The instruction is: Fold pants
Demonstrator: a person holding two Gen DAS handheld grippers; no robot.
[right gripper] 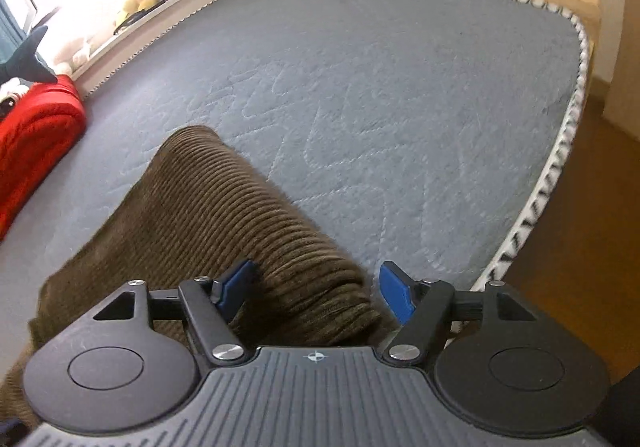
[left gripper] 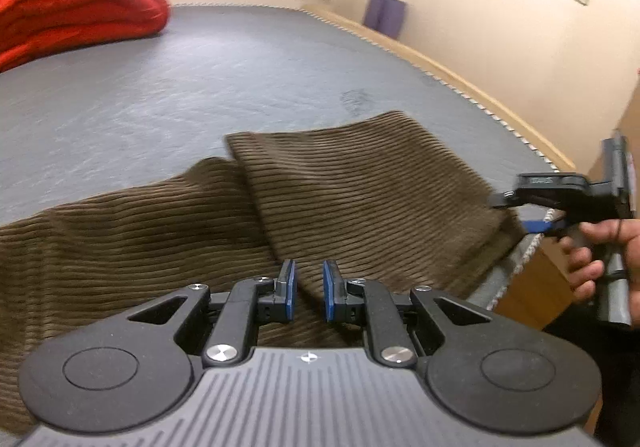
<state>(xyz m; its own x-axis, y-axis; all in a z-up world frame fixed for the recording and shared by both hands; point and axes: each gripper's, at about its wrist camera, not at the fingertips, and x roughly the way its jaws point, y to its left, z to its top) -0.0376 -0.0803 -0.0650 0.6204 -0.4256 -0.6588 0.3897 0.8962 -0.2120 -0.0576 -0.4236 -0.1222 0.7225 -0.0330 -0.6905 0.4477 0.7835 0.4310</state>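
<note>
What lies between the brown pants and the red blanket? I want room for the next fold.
Only bare grey mattress separates the brown pants from the red blanket; both wrist views show that stretch with nothing on it.

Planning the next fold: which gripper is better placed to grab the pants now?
Right, probably: the right gripper stands open astride one end of the pants; the left gripper is almost closed, over their middle.
</note>
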